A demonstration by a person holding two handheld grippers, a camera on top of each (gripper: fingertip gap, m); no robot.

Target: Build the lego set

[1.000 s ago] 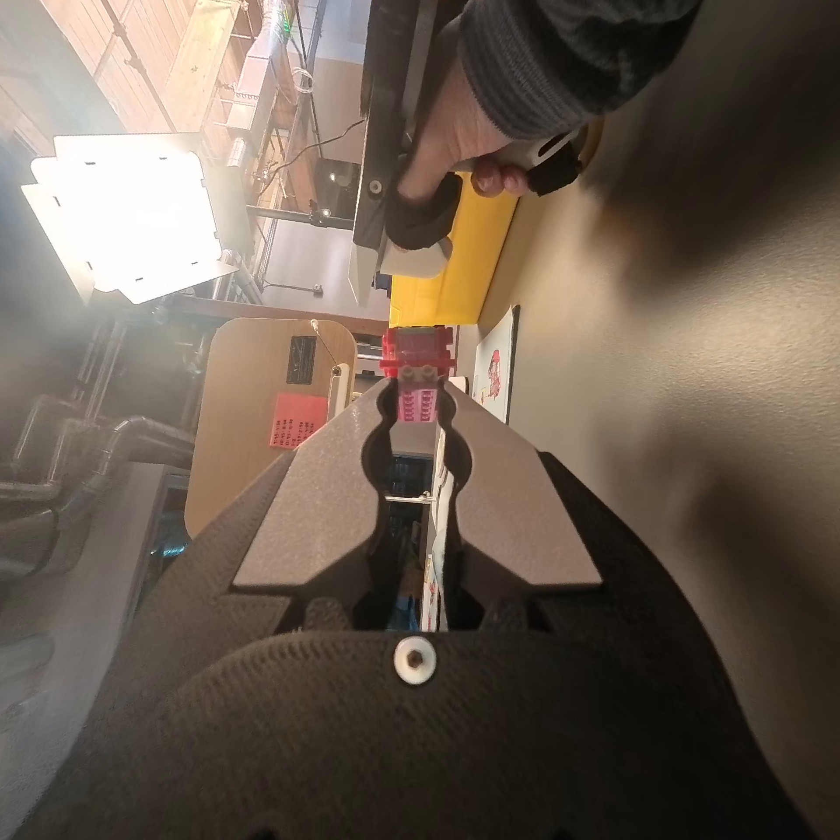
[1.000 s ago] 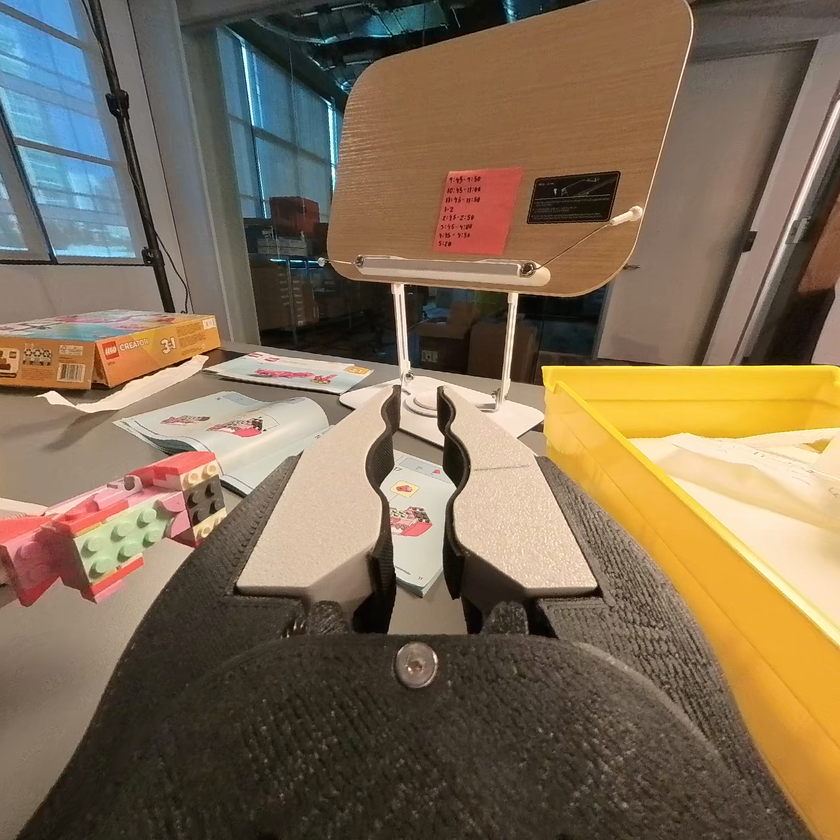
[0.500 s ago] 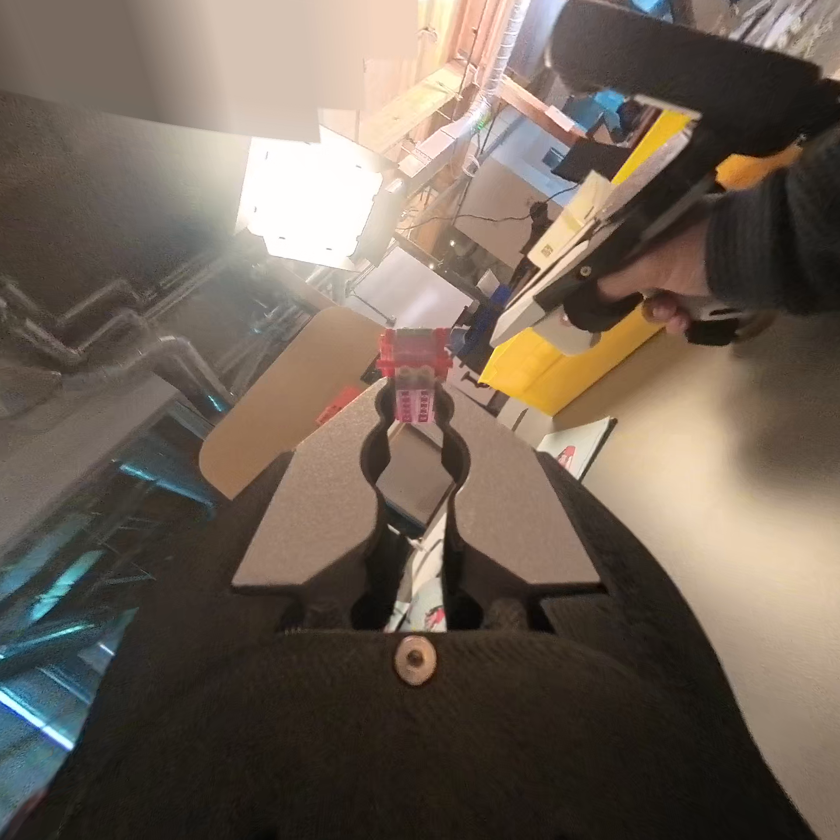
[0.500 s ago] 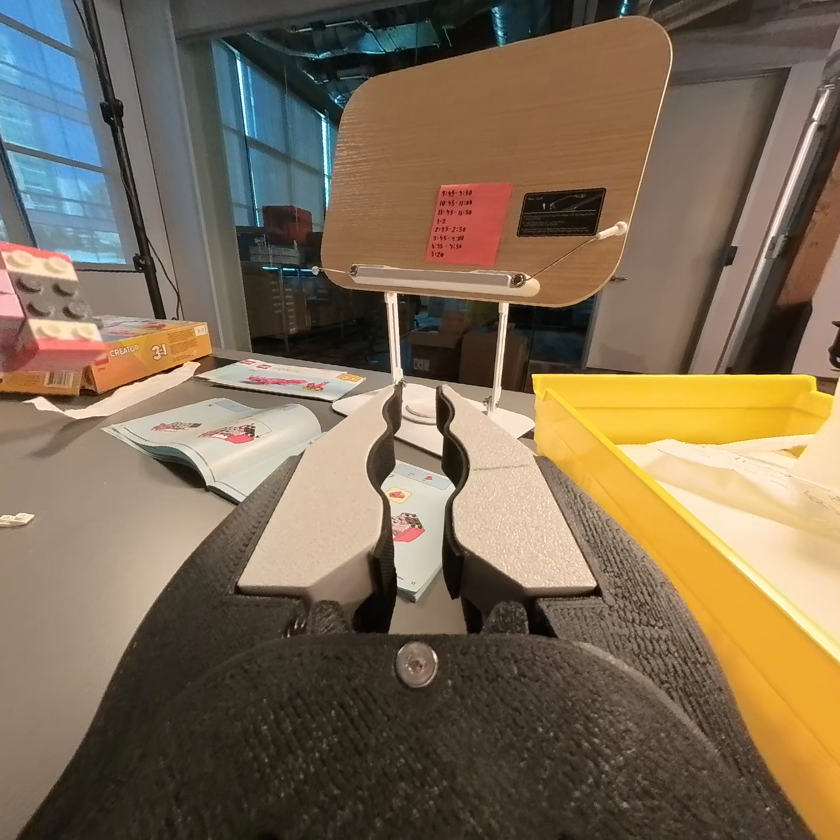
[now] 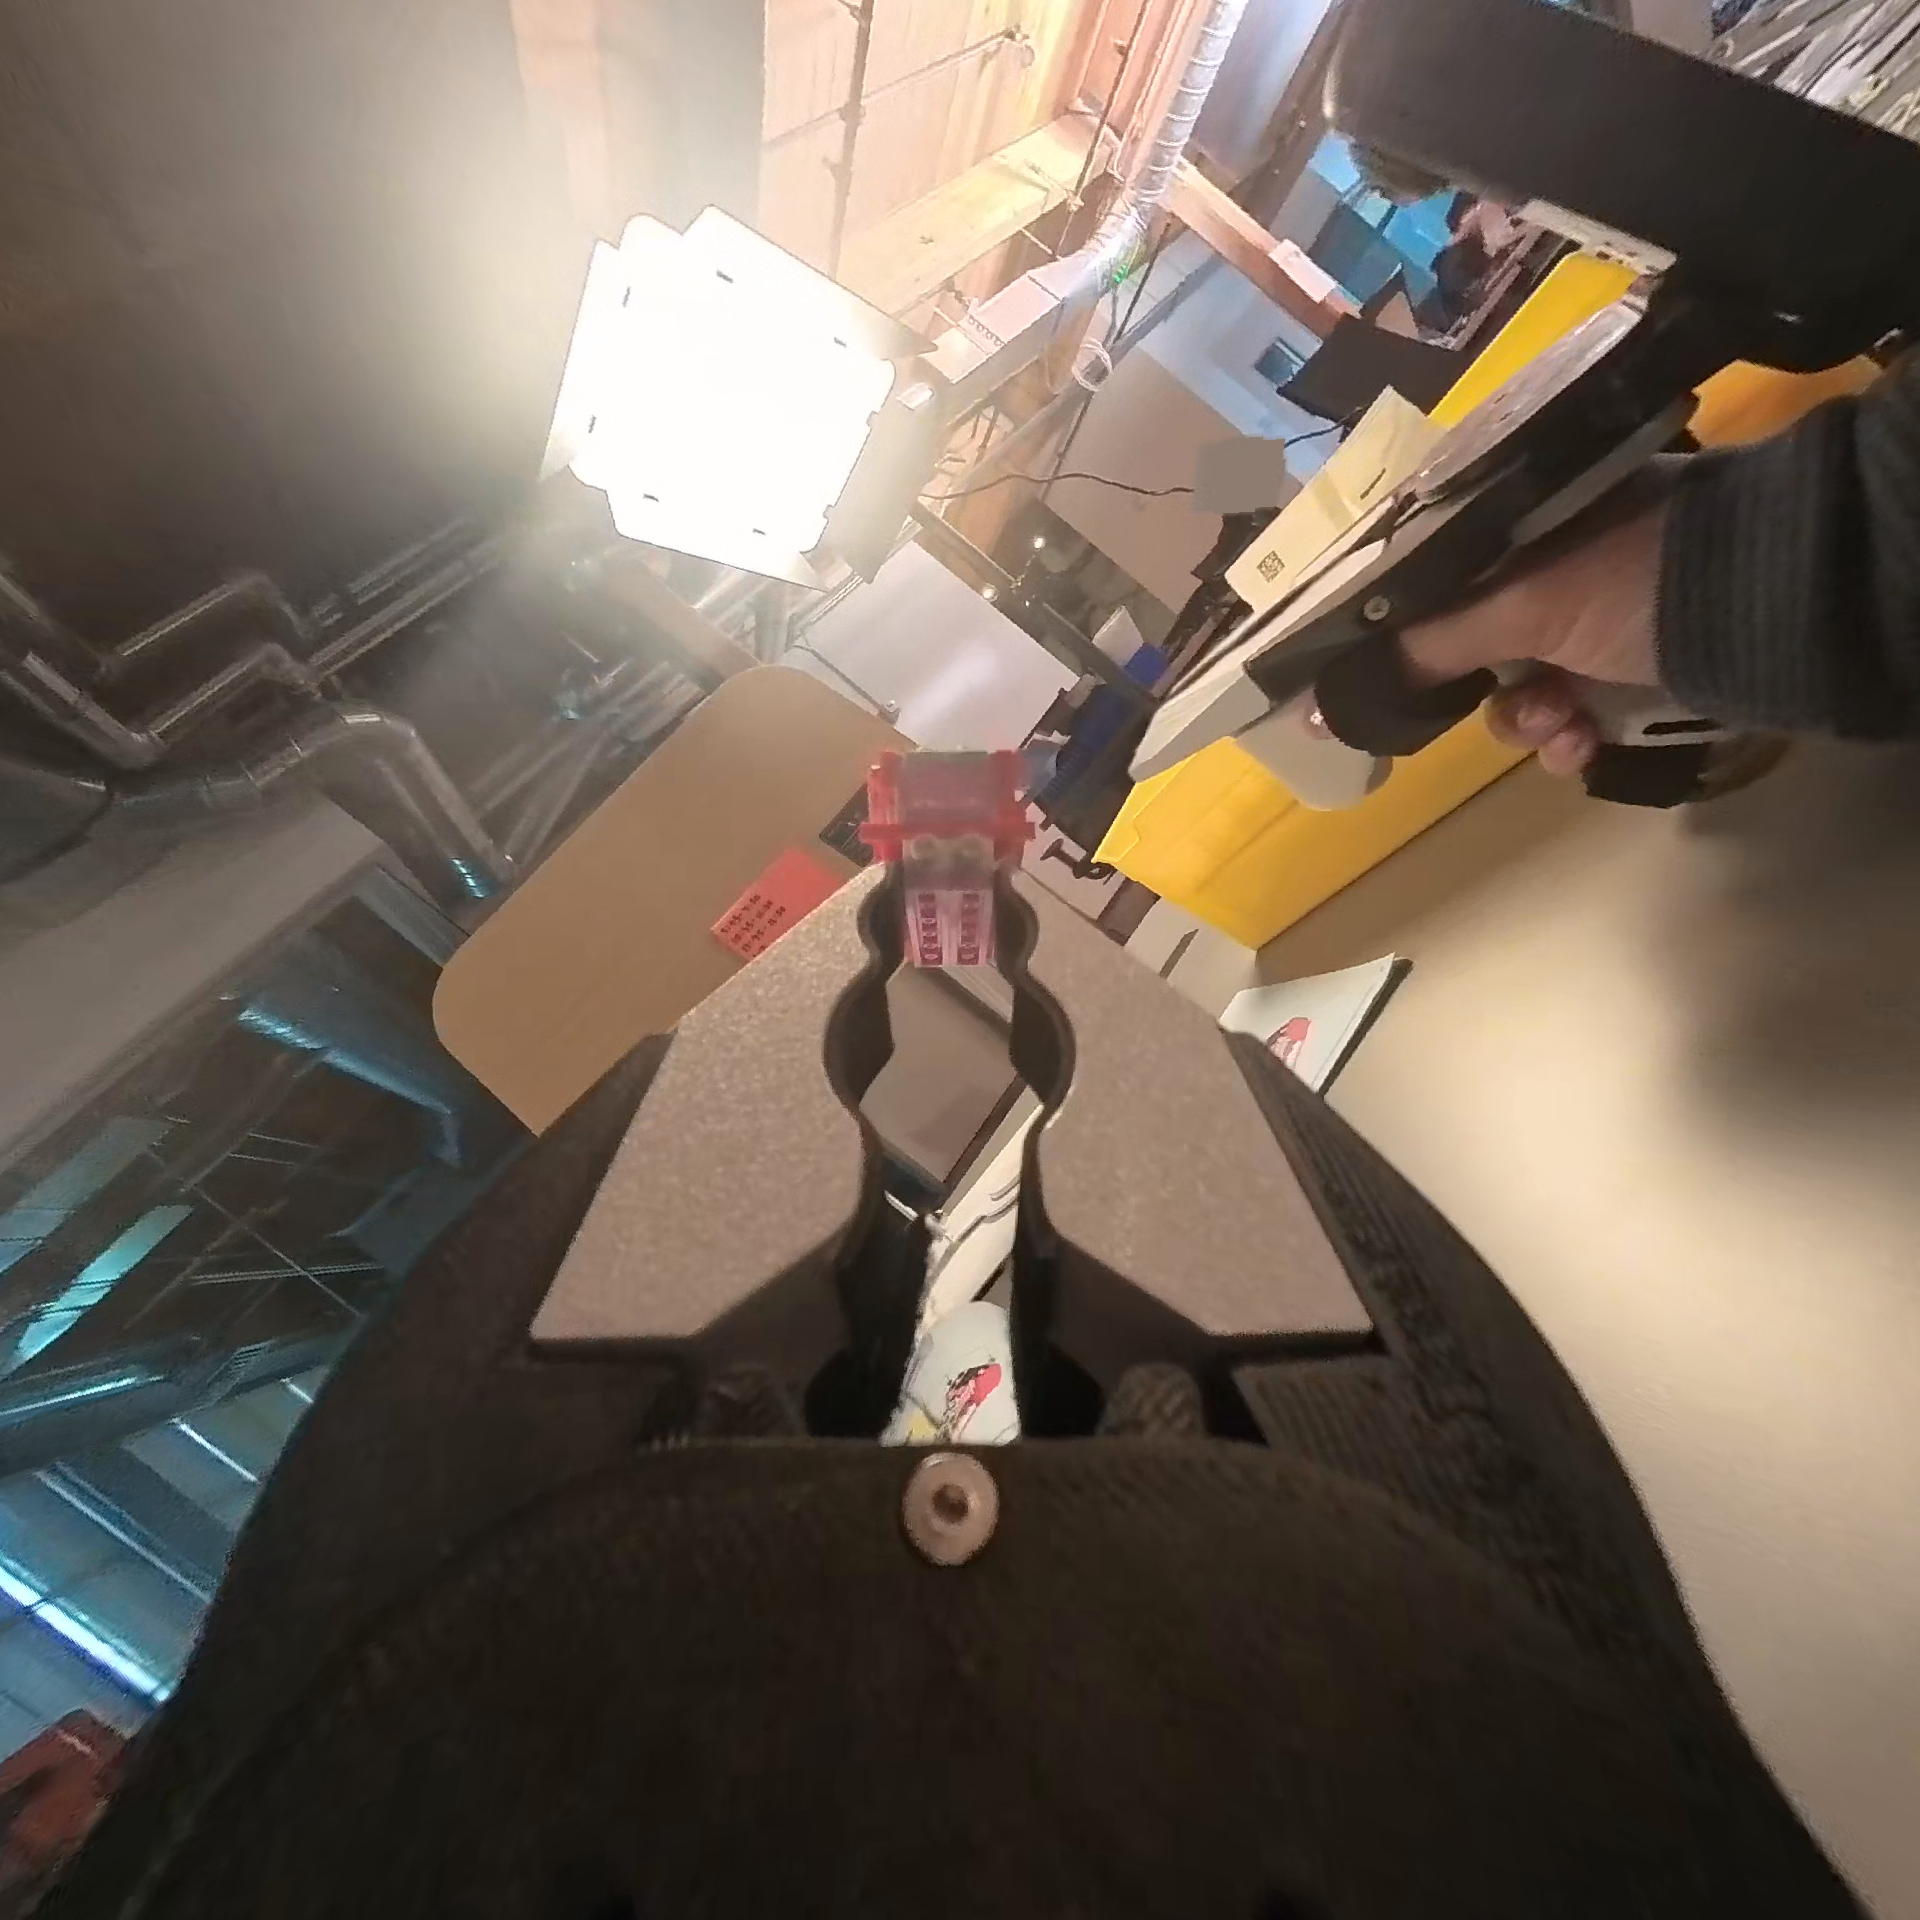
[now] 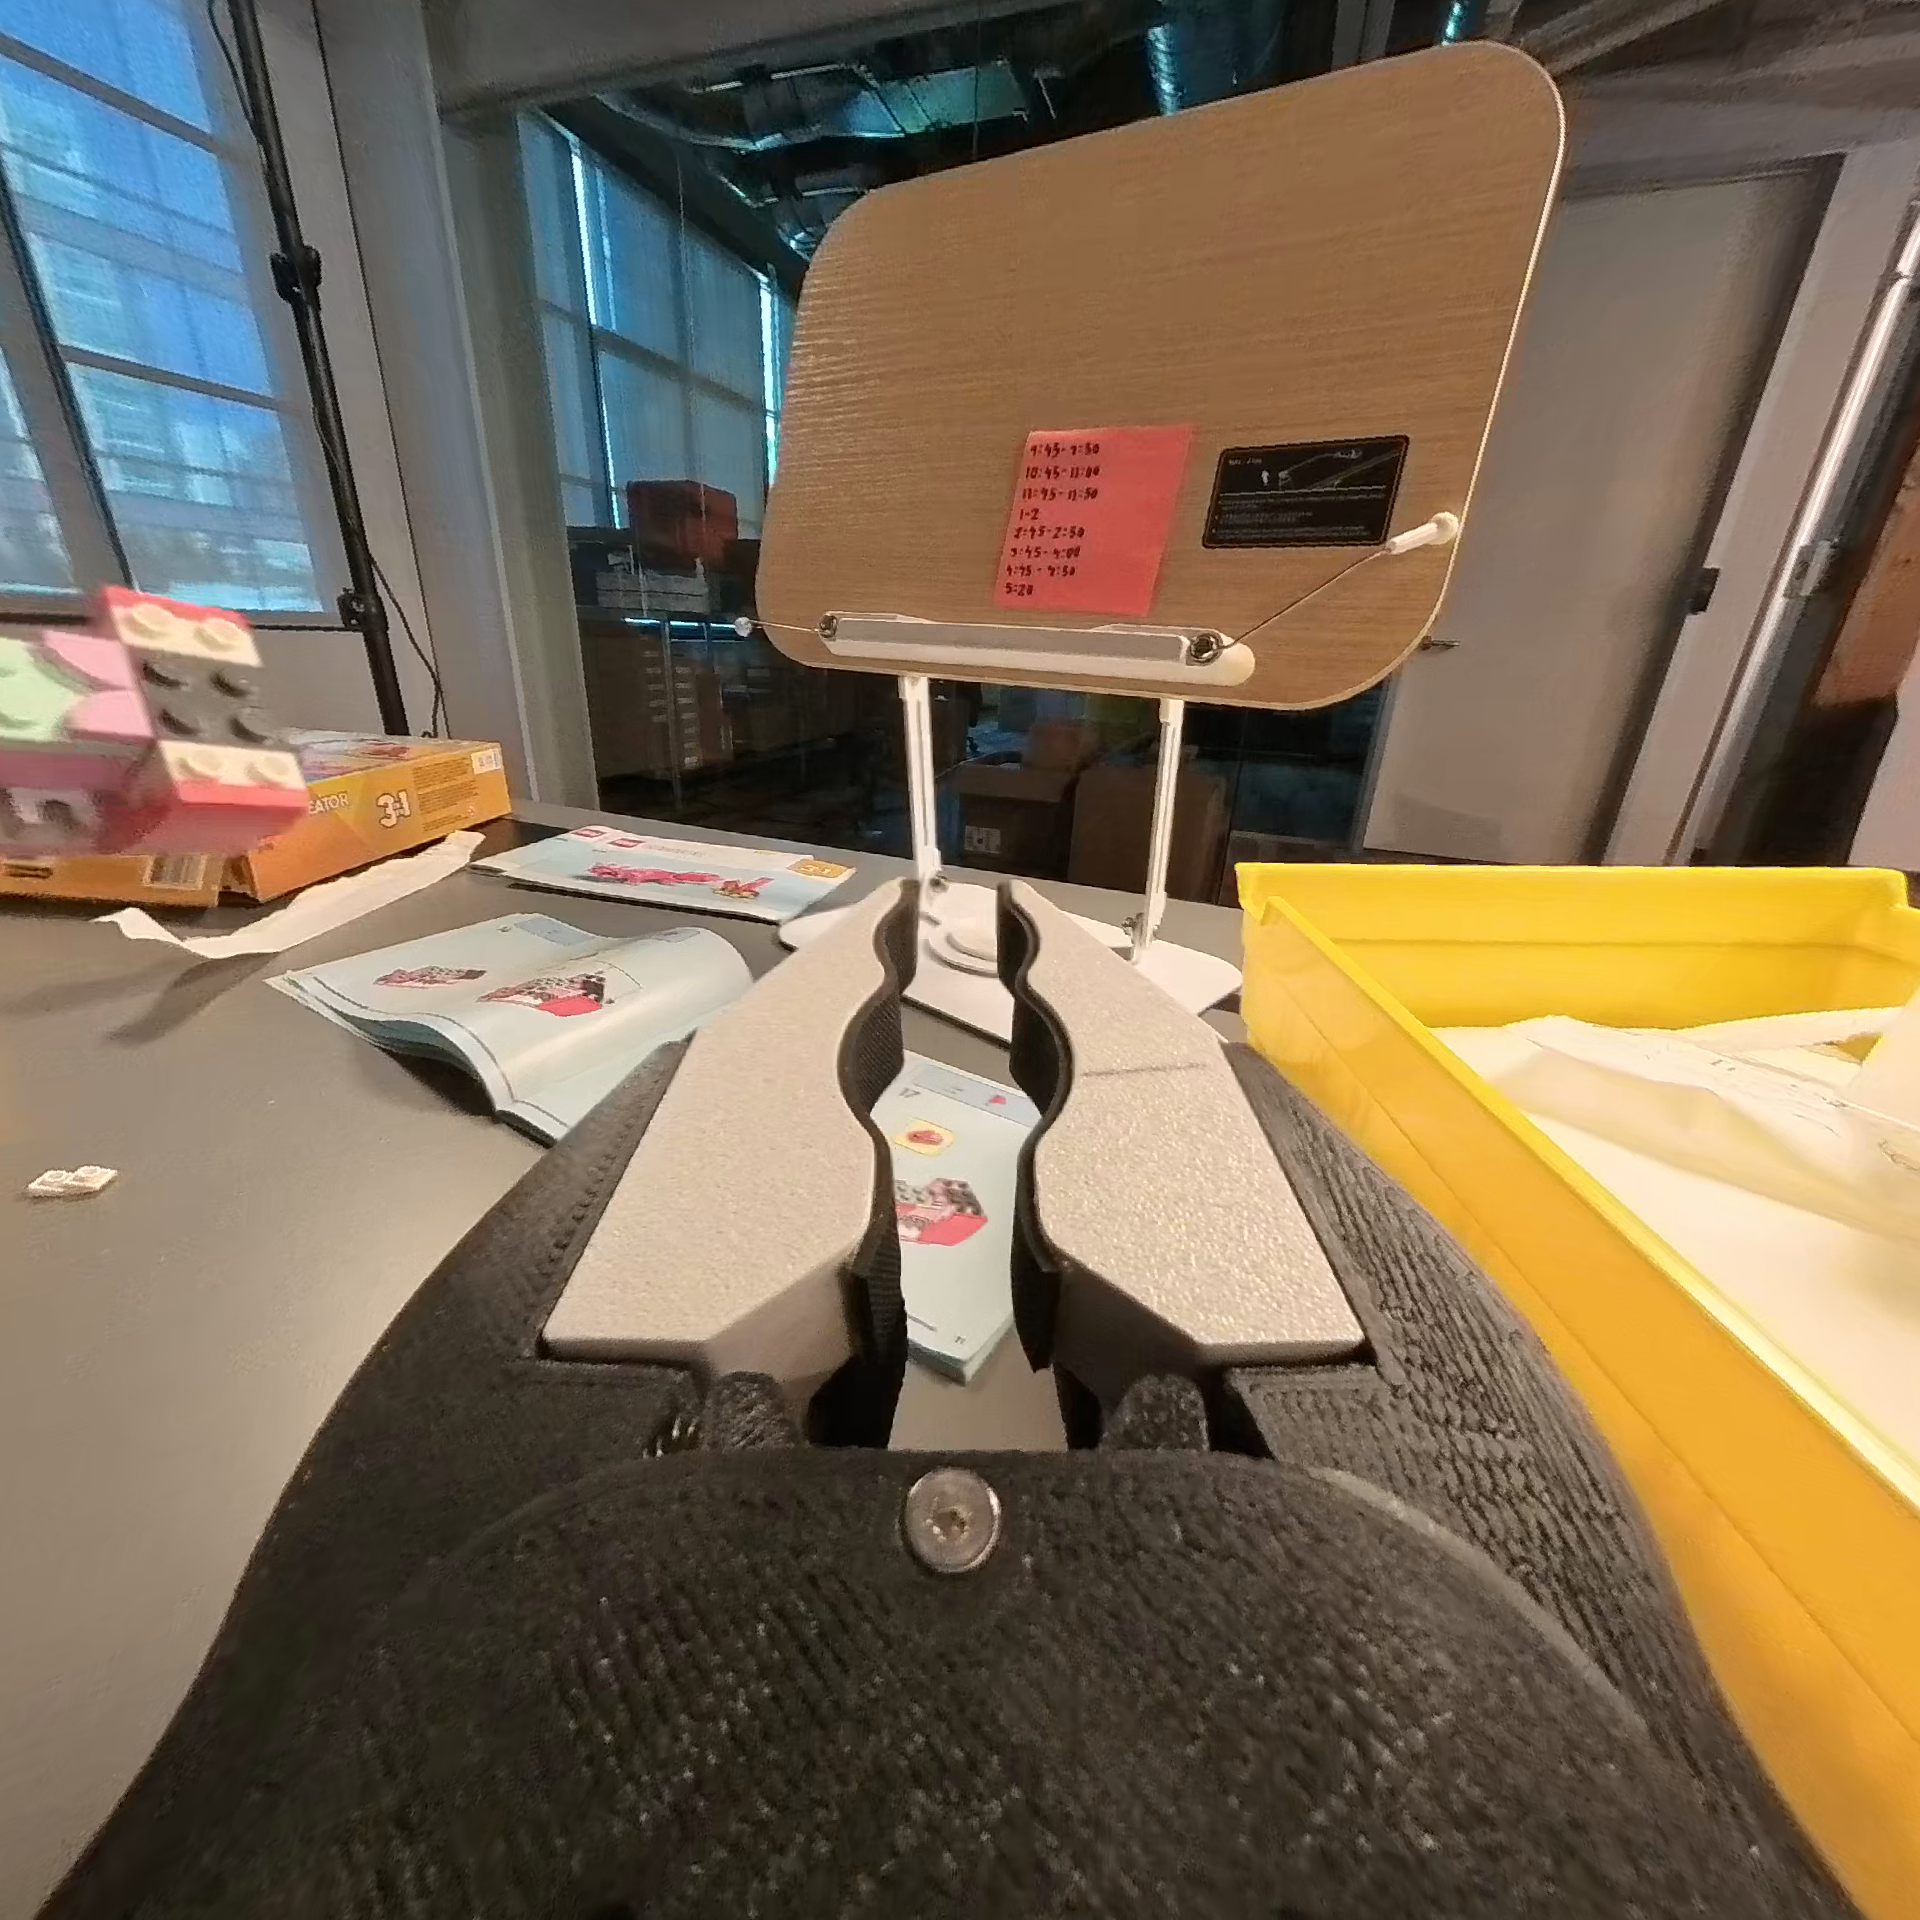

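Left gripper (image 5: 951, 914) of ours is clamped on a pink and red brick model (image 5: 948, 831), pads pressed on its pink end, and over the last second we've swung it from sideways up off the tabletop (image 6: 260, 1195), so in the right view it went from low near the surface to high at the far left. Right gripper (image 6: 956, 904) hasn't budged: fingers slightly apart on nothing, parked over the open booklet (image 6: 520, 997), yellow bin (image 6: 1558, 1195) just right, wooden book stand (image 6: 1164, 364) behind.
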